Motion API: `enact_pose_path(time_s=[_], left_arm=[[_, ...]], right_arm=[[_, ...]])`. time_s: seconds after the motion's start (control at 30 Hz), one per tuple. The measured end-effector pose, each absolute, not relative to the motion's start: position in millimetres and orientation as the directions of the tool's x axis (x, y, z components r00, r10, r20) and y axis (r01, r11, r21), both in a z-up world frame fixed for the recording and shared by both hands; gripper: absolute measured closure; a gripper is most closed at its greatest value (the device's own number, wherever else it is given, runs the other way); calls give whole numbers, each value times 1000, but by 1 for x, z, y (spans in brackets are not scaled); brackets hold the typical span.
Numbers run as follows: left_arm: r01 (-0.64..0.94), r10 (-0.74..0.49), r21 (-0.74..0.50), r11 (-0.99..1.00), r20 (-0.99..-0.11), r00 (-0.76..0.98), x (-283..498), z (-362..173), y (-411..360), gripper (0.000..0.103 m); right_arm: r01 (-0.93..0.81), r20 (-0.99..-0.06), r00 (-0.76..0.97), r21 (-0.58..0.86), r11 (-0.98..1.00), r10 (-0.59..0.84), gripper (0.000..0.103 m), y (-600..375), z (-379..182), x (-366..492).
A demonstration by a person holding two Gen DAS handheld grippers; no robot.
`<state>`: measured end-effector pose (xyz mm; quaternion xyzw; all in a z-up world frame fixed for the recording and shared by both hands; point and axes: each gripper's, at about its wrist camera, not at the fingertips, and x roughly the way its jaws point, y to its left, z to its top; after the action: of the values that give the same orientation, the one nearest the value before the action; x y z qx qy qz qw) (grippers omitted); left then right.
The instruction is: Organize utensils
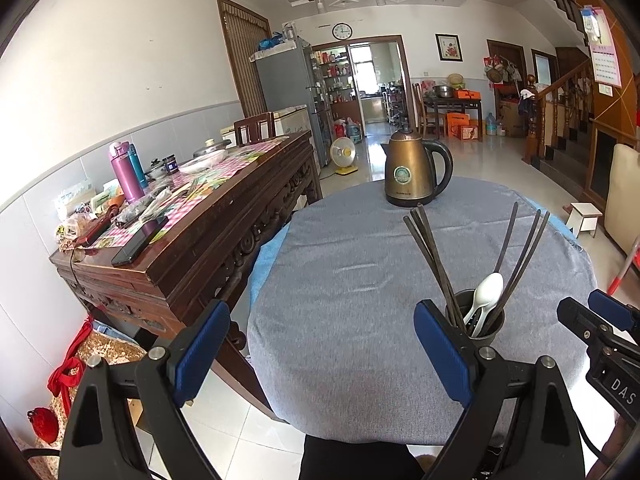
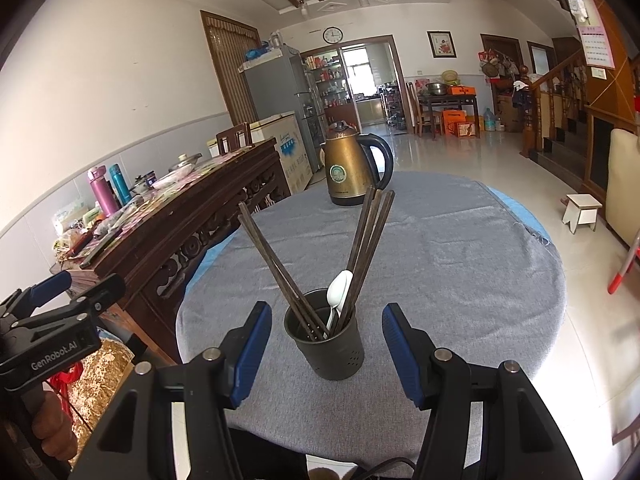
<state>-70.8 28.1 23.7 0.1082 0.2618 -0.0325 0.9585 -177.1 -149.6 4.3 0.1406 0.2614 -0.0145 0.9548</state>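
Grey woven cloth over round table (image 2: pixel 440 240): largest item, fills the near and middle ground; soft, so it may drag if the holder is slid.

Bronze metal electric kettle with black handle (image 2: pixel 352 168): far side of the table, well apart from the holder.

Dark cylindrical utensil holder with perforated wall (image 2: pixel 326 344): near centre of the table, upright. Likely light and rigid, easily tipped; best taken round its wall, low down.

Dark square-section chopsticks (image 2: pixel 364 248): about 6 or 7, standing in the holder, fanned left and right. Stiff, thin, probably smooth; best pinched mid-shaft, 1 or 2 at a time.

White plastic spoon (image 2: pixel 339 290): in the holder, bowl up, resting among the right-hand chopsticks. Light, slick.

Right gripper (image 2: pixel 326 356): blue pads parted wide, either side of the holder, apart from it, holding nothing.

Left gripper (image 1: pixel 320 352): blue pads spread wide over bare cloth left of the holder, empty.
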Motion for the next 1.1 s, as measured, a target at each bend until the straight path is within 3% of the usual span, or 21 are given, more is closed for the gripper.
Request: enact_pose_path(time_s=[1.1], left_arm=[[125, -15, 188, 974, -500, 866, -78, 28, 28, 9]], right_arm=[[102, -499, 865, 259, 961, 43, 42, -152, 6, -181]])
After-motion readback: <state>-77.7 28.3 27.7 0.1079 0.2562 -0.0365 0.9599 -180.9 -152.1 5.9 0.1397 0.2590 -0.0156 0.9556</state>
